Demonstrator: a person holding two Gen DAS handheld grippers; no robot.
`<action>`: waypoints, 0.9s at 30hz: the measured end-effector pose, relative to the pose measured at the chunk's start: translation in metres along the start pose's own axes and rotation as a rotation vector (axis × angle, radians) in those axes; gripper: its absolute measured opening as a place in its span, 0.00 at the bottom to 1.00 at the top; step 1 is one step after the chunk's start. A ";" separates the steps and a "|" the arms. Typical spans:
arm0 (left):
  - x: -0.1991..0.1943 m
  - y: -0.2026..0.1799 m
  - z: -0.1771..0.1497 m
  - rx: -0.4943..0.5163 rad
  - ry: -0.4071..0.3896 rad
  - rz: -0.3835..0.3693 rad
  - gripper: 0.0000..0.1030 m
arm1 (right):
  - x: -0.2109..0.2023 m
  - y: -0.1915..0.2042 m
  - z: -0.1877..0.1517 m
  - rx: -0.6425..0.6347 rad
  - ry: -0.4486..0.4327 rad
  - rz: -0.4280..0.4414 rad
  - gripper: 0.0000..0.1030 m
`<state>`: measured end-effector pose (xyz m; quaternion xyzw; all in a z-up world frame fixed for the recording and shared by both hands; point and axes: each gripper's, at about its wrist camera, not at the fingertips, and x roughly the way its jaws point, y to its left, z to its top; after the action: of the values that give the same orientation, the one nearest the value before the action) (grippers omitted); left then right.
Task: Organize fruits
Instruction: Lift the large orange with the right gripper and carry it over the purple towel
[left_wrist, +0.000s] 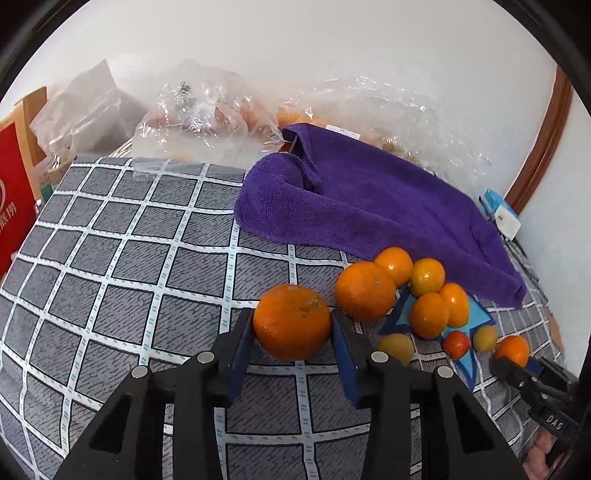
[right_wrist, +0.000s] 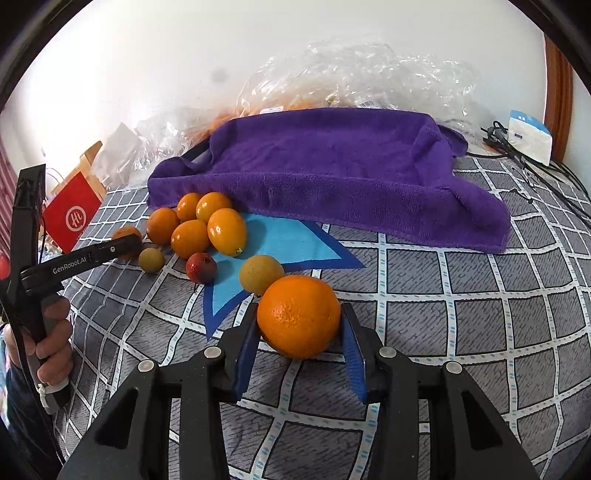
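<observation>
You are at the pick-up step with both hands: the left gripper (left_wrist: 291, 325) has its jaws clamped on one large orange (left_wrist: 291, 320), and the right gripper (right_wrist: 299, 319) is clamped on another orange (right_wrist: 298, 315), both low over the checked tabletop (left_wrist: 110, 258). Next you likely need to lift each clear and choose a spot, perhaps by the purple towel (right_wrist: 332, 166). Only the right view shows your hand (right_wrist: 53, 343); only the left shows the bagged fruit (left_wrist: 207, 110) clearly.
</observation>
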<state>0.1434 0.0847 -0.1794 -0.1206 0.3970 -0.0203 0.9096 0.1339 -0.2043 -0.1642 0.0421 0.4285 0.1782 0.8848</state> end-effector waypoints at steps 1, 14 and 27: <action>-0.001 0.000 0.000 -0.004 -0.005 -0.002 0.38 | 0.000 0.000 0.000 0.000 -0.002 0.000 0.41; -0.024 -0.004 0.001 -0.015 -0.135 -0.038 0.38 | -0.014 -0.013 -0.001 0.071 -0.064 0.021 0.40; -0.031 -0.007 0.000 0.003 -0.177 -0.032 0.38 | -0.045 -0.022 0.009 0.072 -0.106 -0.025 0.40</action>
<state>0.1226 0.0825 -0.1554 -0.1268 0.3132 -0.0245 0.9408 0.1216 -0.2403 -0.1303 0.0781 0.3875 0.1489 0.9064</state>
